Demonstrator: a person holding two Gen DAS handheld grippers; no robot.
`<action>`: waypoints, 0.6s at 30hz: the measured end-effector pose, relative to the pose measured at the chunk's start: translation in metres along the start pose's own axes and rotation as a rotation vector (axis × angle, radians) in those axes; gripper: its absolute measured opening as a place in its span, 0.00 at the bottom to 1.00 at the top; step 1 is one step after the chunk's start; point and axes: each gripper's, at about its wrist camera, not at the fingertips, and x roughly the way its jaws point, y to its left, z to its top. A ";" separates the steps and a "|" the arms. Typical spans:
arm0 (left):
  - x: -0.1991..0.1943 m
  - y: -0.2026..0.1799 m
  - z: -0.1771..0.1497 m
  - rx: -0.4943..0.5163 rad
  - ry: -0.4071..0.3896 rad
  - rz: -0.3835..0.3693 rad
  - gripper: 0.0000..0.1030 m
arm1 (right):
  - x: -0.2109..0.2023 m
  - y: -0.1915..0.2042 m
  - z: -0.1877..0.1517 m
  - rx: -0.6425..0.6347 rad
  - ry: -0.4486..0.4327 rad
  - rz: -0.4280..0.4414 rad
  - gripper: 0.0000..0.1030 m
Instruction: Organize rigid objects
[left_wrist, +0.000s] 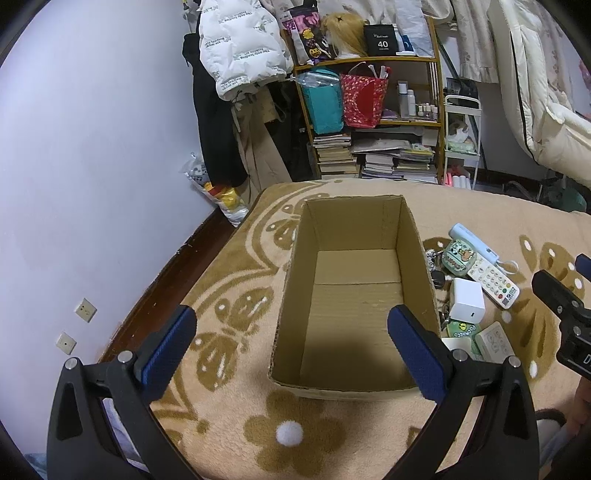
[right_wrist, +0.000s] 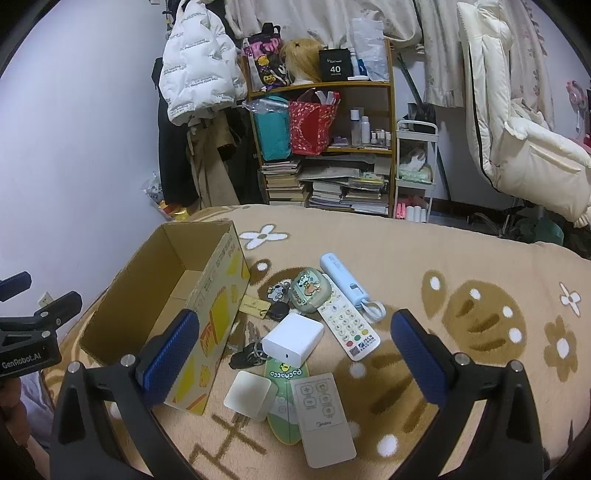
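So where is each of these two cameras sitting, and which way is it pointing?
Left wrist: rides on the left gripper, looking forward and down into the open cardboard box on the blanket; its own blue-padded fingers frame the view, and the right gripper pokes in at the right edge.
Right wrist: rides on the right gripper, aimed at the pile of gadgets, the white charger among them; the left gripper shows at the left edge.
Shared: box, gadget pile, blanket, bookshelf behind.
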 end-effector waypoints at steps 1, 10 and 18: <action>0.000 0.000 0.000 0.002 0.000 0.002 0.99 | 0.001 -0.001 0.001 0.000 0.001 0.000 1.00; -0.002 -0.002 -0.001 0.009 -0.004 0.006 0.99 | 0.004 -0.004 0.001 0.001 0.010 0.004 1.00; -0.003 -0.004 -0.002 0.016 -0.005 0.005 0.99 | 0.005 -0.004 0.000 -0.001 0.012 0.001 1.00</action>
